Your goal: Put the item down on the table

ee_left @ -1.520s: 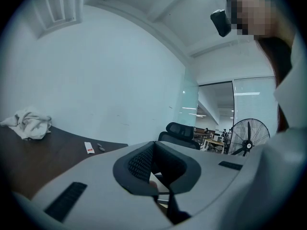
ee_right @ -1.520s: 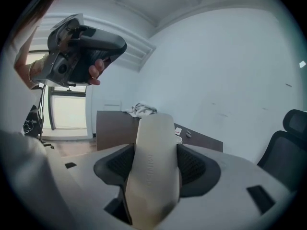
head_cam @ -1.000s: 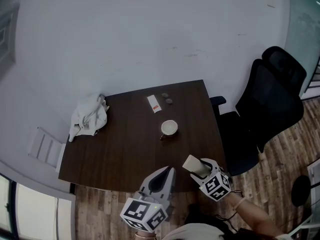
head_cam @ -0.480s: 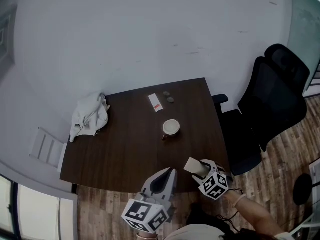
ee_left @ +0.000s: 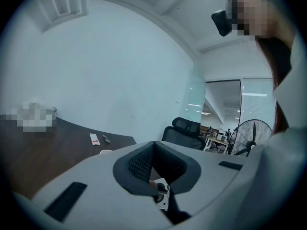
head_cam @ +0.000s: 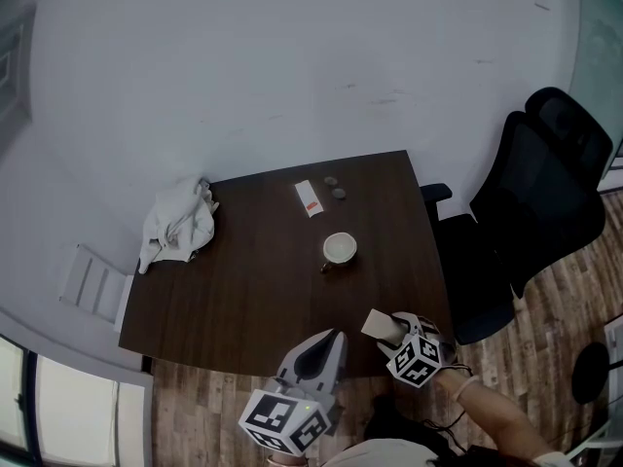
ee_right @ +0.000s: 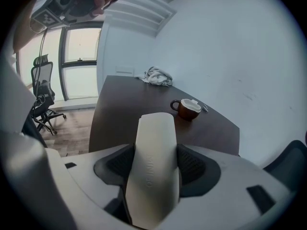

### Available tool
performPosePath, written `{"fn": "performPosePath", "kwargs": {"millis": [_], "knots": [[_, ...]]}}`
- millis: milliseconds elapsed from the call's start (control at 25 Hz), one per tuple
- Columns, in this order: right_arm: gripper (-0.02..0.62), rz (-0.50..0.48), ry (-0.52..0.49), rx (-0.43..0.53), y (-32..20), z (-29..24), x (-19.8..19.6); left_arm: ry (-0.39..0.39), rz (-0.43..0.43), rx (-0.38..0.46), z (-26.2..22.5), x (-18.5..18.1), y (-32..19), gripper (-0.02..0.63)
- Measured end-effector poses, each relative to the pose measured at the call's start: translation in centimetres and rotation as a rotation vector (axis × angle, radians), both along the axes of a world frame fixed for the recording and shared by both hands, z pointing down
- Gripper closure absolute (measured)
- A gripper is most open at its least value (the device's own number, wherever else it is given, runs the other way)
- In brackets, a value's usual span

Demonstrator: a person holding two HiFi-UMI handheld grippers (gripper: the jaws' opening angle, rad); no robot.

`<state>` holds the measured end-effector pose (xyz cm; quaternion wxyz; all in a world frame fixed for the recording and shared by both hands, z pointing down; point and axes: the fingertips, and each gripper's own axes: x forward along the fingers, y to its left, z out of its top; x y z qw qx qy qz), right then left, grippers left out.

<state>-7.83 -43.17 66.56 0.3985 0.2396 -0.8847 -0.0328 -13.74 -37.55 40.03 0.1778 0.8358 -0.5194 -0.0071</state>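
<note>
My right gripper (head_cam: 383, 326) is shut on a white oblong item (ee_right: 153, 166) with faint raised lettering. The item stands up between the dark pads and sticks out past them. It hangs over the front right corner of the dark brown table (head_cam: 253, 290), just inside the near edge. My left gripper (head_cam: 329, 342) is held at the table's front edge, to the left of the right one. Its jaws are shut with nothing between them, as the left gripper view (ee_left: 153, 169) shows.
A brown cup (head_cam: 339, 249) with a white inside stands mid-table. A crumpled white cloth (head_cam: 178, 224) lies at the far left corner. A white sachet (head_cam: 309, 198) and two small dark things (head_cam: 335, 187) lie by the far edge. A black office chair (head_cam: 545, 202) stands to the right.
The head view has drifted slightly, so the table sits a little more to the right. Both grippers stay almost where they were, the right one still shut on the item.
</note>
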Motion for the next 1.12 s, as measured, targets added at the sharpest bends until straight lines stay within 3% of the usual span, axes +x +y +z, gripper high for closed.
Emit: {"fn": "performPosePath", "kwargs": {"millis": [680, 1120], "knots": [[0.307, -0.036, 0.11, -0.067, -1.5, 3.8, -1.0, 0.005, -0.025, -0.029, 1.1, -1.2, -1.0, 0.589], [0.302, -0.015, 0.104, -0.128, -2.1, 4.7, -1.2, 0.003, -0.053, -0.04, 1.6, -1.9, -0.7, 0.589]]}}
